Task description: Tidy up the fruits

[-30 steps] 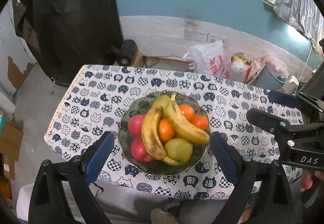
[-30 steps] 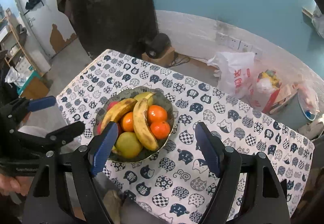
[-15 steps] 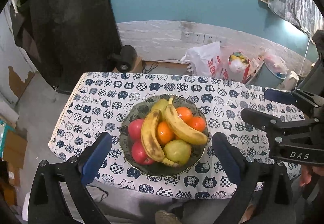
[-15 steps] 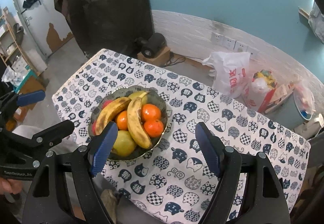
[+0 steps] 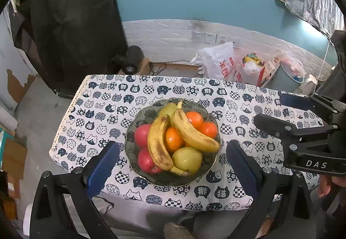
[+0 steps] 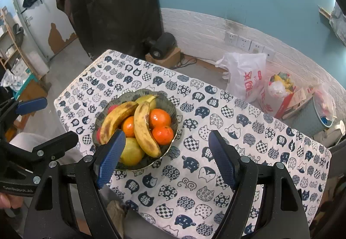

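**All fruit heaped in one bowl, both grippers held high and empty**

The fruit sits piled in the bowl (image 5: 213, 160) near the front middle of the bench (image 5: 103, 107). Two bananas (image 5: 159, 144) lie across the top, resting on oranges (image 5: 173, 139), red apples (image 5: 141, 135) and pears (image 5: 187, 160) beneath, which keeps them from rolling. No fruit shows loose on the cloth. The left gripper (image 5: 172, 171) hangs above the bowl with fingers spread wide, gripping nothing; the right gripper (image 6: 166, 159) hovers just right of the bowl, likewise spread and empty. This fits either fruit already gathered or a pile awaiting sorting.
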Available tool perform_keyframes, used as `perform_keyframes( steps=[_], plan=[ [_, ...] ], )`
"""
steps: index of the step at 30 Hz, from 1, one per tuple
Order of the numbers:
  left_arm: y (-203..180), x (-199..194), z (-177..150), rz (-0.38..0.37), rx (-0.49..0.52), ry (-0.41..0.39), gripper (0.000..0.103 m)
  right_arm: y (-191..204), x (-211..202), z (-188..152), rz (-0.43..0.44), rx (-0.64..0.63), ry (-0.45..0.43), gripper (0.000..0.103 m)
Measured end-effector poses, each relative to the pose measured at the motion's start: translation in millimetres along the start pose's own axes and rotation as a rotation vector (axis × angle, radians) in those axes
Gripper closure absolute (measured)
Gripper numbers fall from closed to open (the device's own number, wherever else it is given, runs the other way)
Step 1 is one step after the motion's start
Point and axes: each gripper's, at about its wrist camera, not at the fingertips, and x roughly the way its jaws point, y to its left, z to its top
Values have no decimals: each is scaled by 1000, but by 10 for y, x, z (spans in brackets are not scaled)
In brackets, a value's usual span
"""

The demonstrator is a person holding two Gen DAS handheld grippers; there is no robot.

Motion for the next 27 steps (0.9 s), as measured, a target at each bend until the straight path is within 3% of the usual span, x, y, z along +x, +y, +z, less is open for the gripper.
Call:
perform_keyframes(
  steps=[27],
  plan=[
    [-2, -2, -12, 6, 7, 23, 3, 3, 11, -20, -8, -12, 2, 25]
  ],
)
